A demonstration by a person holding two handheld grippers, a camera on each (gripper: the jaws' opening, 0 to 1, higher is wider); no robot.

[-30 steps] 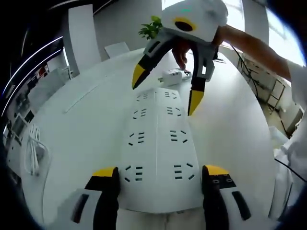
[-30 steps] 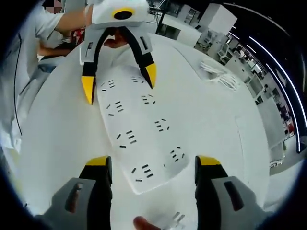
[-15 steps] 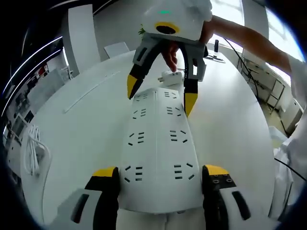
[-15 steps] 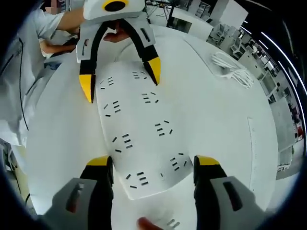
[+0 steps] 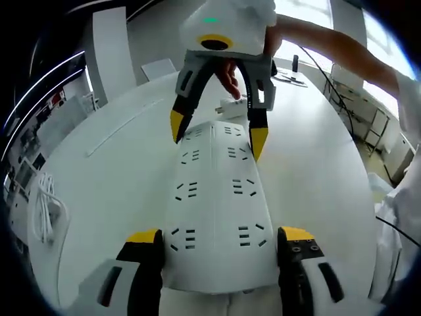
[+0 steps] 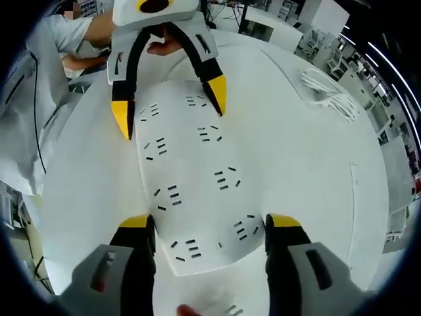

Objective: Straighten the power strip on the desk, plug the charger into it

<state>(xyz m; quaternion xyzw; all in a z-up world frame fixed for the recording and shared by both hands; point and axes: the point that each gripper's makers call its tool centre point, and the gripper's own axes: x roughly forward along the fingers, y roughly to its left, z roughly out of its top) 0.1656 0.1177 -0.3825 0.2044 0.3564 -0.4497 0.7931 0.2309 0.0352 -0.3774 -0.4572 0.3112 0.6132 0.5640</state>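
Note:
A long white power strip (image 5: 214, 197) with two rows of sockets lies flat on the white desk (image 5: 112, 171). My left gripper (image 5: 220, 236) is open, its yellow-tipped jaws on either side of the strip's near end. My right gripper (image 5: 217, 133) is open over the far end, one tip at each edge. Just behind it sits the small white charger (image 5: 231, 105), close to a hand. In the right gripper view the strip (image 6: 191, 164) runs from my right gripper (image 6: 210, 221) up to the left gripper (image 6: 170, 105).
A coiled white cable (image 5: 45, 207) lies at the desk's left edge and appears again as the cable (image 6: 332, 95) in the right gripper view. A person's sleeve (image 6: 36, 99) is at the left. Bare desk lies on both sides of the strip.
The right gripper has come down and closer, from above the strip's far end to straddling it. The left gripper and the strip have stayed put.

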